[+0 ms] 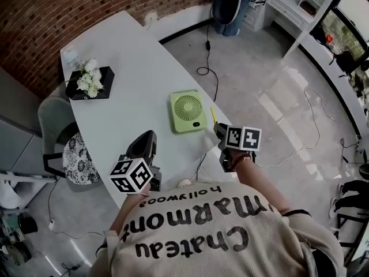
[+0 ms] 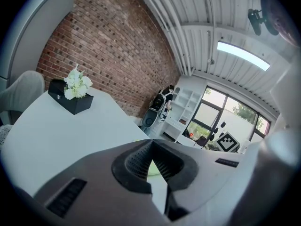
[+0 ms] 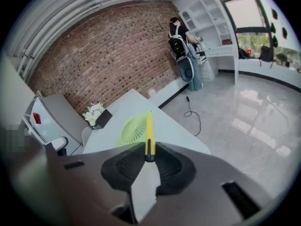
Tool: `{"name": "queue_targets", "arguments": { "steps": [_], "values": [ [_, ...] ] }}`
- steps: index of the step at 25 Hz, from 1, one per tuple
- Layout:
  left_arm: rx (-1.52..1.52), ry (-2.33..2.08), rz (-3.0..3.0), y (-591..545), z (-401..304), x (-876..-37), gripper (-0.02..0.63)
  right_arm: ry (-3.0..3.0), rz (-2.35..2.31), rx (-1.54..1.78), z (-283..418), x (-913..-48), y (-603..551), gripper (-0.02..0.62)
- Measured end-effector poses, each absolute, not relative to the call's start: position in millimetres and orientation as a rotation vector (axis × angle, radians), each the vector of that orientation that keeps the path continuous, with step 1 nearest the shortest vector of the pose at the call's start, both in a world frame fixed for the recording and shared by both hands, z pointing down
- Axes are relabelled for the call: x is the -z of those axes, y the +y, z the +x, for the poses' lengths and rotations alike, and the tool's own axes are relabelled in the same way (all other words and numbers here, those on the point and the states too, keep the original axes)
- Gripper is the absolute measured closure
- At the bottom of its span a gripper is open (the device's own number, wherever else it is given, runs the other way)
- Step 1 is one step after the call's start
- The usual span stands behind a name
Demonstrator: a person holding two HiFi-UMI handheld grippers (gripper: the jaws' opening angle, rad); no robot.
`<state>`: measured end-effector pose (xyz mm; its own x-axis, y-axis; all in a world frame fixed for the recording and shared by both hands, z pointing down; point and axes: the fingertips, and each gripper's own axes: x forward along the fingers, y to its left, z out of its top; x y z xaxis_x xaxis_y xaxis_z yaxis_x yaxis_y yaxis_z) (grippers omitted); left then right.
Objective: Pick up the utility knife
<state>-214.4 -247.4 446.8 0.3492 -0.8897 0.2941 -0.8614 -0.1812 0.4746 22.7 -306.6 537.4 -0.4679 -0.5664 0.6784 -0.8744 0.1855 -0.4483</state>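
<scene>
Yellow utility knife (image 3: 149,131) clenched in right tongs (image 3: 149,150); left tongs (image 2: 151,144) closed, empty; shirt (image 1: 230,238) reads "Chateau Marmont".

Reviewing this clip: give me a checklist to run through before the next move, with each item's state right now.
1. Utility knife gripped by the right tool: ok, the jaws pinch its black end.
2. Knife straight in the grip: ok, it points along the jaws.
3. Knife clear of the table: cannot tell, no view shows the gap beneath it.
4. Knife clear of the green fan: ok, the head view shows it beside the fan's right edge, apart.
5. Left tool out of the way: ok, jaw tips together, nothing held, at the table's near edge.
</scene>
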Motion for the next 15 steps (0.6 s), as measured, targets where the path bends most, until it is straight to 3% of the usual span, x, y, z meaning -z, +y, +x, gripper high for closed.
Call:
{"name": "queue_targets", "arguments": {
  "steps": [15],
  "values": [
    [0.104, -1.518, 2.067, -258, -210, -433, 0.604, -2.384, 1.313, -1.090, -21, -451, -327, 0.528]
  ]
}}
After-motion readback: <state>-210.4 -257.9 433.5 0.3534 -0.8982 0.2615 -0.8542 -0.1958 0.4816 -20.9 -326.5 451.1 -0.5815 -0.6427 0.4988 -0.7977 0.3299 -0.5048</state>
